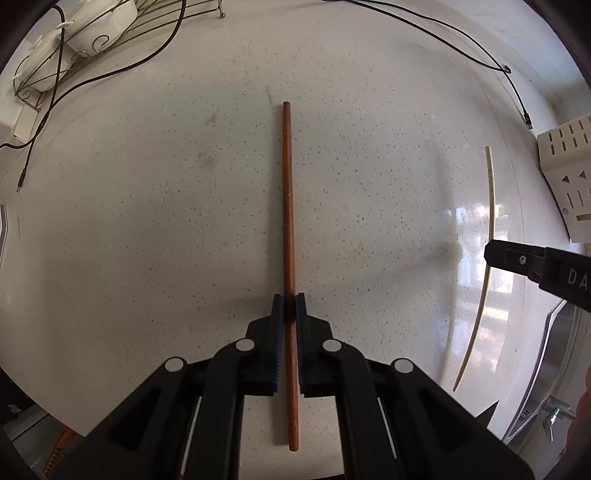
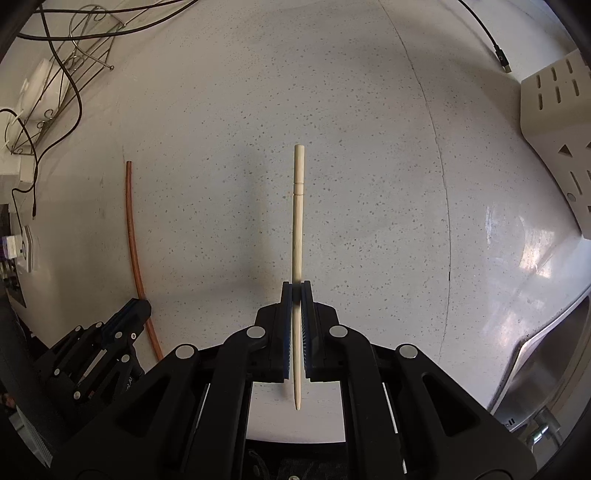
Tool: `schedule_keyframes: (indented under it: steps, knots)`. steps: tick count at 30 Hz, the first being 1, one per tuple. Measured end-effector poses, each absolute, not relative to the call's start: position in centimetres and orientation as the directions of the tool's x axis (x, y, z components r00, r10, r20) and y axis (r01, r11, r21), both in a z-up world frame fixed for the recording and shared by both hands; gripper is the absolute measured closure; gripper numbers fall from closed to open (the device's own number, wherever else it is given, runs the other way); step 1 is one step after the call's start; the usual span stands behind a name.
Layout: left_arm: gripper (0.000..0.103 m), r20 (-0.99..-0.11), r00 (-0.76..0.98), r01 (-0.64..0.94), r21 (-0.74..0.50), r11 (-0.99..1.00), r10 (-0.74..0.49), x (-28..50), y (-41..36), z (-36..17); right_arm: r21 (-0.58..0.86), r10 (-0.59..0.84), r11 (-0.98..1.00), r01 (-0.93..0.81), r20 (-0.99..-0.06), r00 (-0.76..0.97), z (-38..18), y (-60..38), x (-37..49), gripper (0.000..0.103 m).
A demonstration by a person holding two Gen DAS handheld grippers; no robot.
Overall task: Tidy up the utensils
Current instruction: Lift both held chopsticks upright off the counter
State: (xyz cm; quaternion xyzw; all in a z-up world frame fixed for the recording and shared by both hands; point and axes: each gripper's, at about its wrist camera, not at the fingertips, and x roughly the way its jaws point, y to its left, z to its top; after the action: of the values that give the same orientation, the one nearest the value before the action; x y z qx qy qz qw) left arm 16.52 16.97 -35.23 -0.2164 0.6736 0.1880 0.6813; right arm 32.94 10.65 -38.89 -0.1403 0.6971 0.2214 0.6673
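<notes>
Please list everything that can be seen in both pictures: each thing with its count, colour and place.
Reddish-brown wooden chopstick: one, held in the left gripper.
Pale cream wooden chopstick: one, held in the right gripper.
White perforated utensil holder: one, far right on the counter.
Thin wire dish rack: one, metallic, far left corner, white dishes inside.
Black cables: several, along the back.
Steel sink: one, right edge.
Speckled white countertop: one, under everything.
Left gripper: black, jaws shut.
Right gripper: black, jaws shut.
</notes>
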Motion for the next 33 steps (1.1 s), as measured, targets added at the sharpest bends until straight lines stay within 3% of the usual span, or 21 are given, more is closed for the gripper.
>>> schedule_keyframes:
  steps: [33]
  knots:
    - [0.097,-0.992,-0.071,-0.56,-0.047,0.827,-0.104,19.4,19.0,-36.0,0.191,0.171,0.869,-0.457,-0.982,-0.084,-38.5,7.6,36.0,0.098]
